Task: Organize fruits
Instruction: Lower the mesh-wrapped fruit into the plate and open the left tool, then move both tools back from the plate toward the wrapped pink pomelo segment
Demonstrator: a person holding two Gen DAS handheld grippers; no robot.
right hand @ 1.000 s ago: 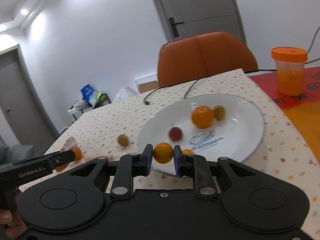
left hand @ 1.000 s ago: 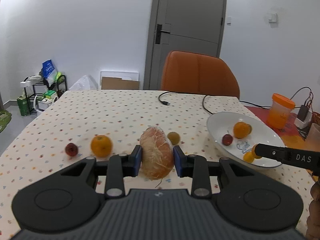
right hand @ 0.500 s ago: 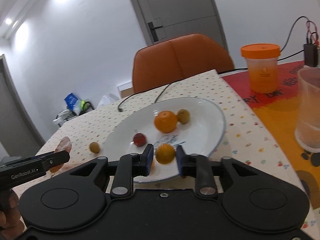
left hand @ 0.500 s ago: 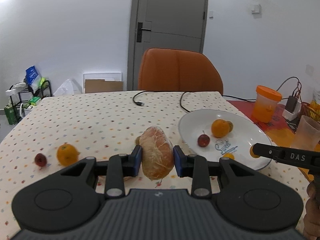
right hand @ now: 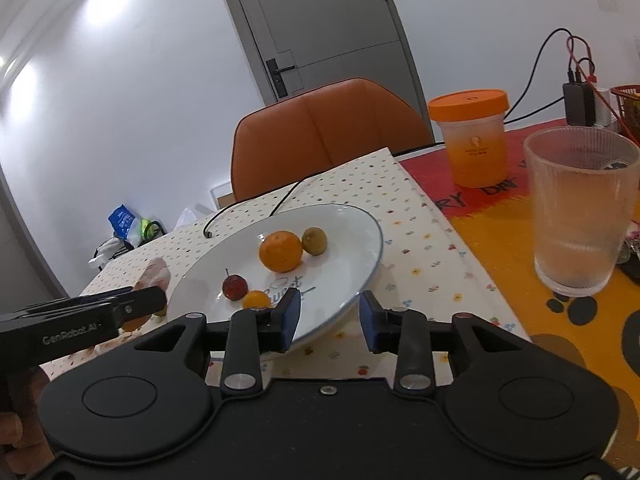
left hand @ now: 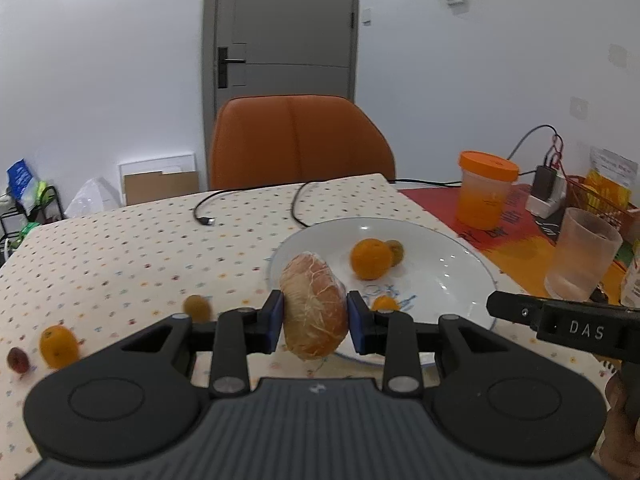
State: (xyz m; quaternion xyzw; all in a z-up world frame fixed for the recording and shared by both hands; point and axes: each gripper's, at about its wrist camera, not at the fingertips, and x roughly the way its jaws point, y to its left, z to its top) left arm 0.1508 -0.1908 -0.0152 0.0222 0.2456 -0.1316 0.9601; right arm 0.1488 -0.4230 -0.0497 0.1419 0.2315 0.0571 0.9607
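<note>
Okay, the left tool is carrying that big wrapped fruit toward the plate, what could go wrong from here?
1. The wrapped fruit is large; set down carelessly, it may knock the small red fruit or little orange one near the white plate front.
2. The open right tool sits at the plate's near rim, so the left tool could bump it.
3. The round fruits may roll.

My left gripper (left hand: 315, 317) sits at frame centre, pads clamped tight; my right gripper (right hand: 329, 315), lower centre, has its pads spread apart, empty.
</note>
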